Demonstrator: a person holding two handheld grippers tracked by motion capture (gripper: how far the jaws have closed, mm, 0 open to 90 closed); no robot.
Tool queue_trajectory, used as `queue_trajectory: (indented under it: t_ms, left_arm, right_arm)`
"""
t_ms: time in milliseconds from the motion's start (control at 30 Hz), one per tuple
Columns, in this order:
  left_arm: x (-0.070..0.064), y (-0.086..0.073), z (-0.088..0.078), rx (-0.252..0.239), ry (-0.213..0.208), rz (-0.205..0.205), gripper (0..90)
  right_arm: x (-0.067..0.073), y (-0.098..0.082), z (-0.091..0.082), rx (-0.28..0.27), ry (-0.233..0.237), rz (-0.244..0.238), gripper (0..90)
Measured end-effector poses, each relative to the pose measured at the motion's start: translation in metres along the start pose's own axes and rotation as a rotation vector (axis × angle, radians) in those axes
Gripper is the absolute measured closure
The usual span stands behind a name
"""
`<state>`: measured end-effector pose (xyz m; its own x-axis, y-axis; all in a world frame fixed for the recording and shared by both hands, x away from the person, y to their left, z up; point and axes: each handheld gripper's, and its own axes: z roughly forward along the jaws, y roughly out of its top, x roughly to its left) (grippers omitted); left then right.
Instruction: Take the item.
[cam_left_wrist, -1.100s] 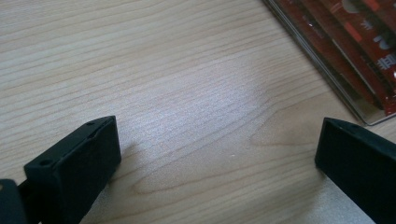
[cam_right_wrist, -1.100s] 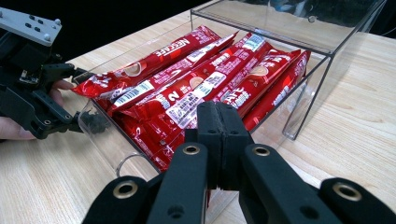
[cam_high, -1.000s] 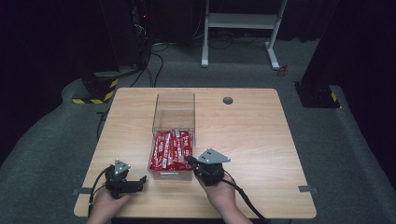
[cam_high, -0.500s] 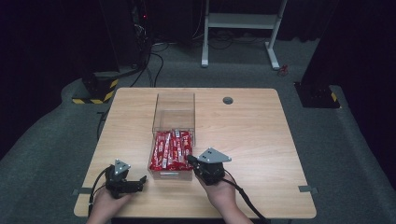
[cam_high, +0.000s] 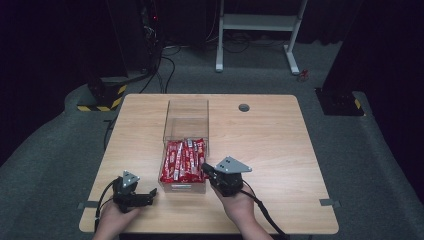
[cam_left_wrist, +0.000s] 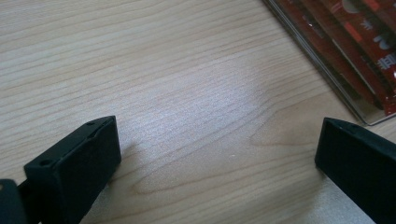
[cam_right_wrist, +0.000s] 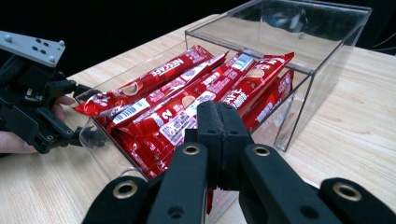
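The right tool (cam_high: 204, 167) has its jaws pressed together with nothing between them, its tips at the near right edge of the clear box (cam_high: 186, 112). The red packets (cam_high: 183, 159) lie in the box, just ahead of and below those tips. The left tool (cam_high: 150, 196) rests on the desk (cam_high: 280, 150), jaws wide apart over bare wood, the box just off to its right.

Black grippers (cam_high: 204, 170) (grey three-cornered plates) trail black cables (cam_high: 262, 212).
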<state>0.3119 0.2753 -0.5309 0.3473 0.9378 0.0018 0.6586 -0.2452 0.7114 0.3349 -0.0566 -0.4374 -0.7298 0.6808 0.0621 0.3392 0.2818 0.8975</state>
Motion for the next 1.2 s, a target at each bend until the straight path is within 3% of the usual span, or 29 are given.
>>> queue_trajectory:
  t_ms: [433, 800, 1200]
  left_arm:
    - [0.000, 0.000, 0.000, 0.000, 0.000, 0.000, 0.5]
    - [0.000, 0.000, 0.000, 0.000, 0.000, 0.000, 0.5]
    - [0.000, 0.000, 0.000, 0.000, 0.000, 0.000, 0.5]
  right_arm:
    - [0.002, 0.009, -0.011, -0.052, 0.005, -0.009, 90.0]
    - [0.002, 0.011, -0.014, -0.063, 0.002, -0.011, 90.0]
    - [-0.009, 0.012, -0.020, -0.074, -0.030, -0.009, 90.0]
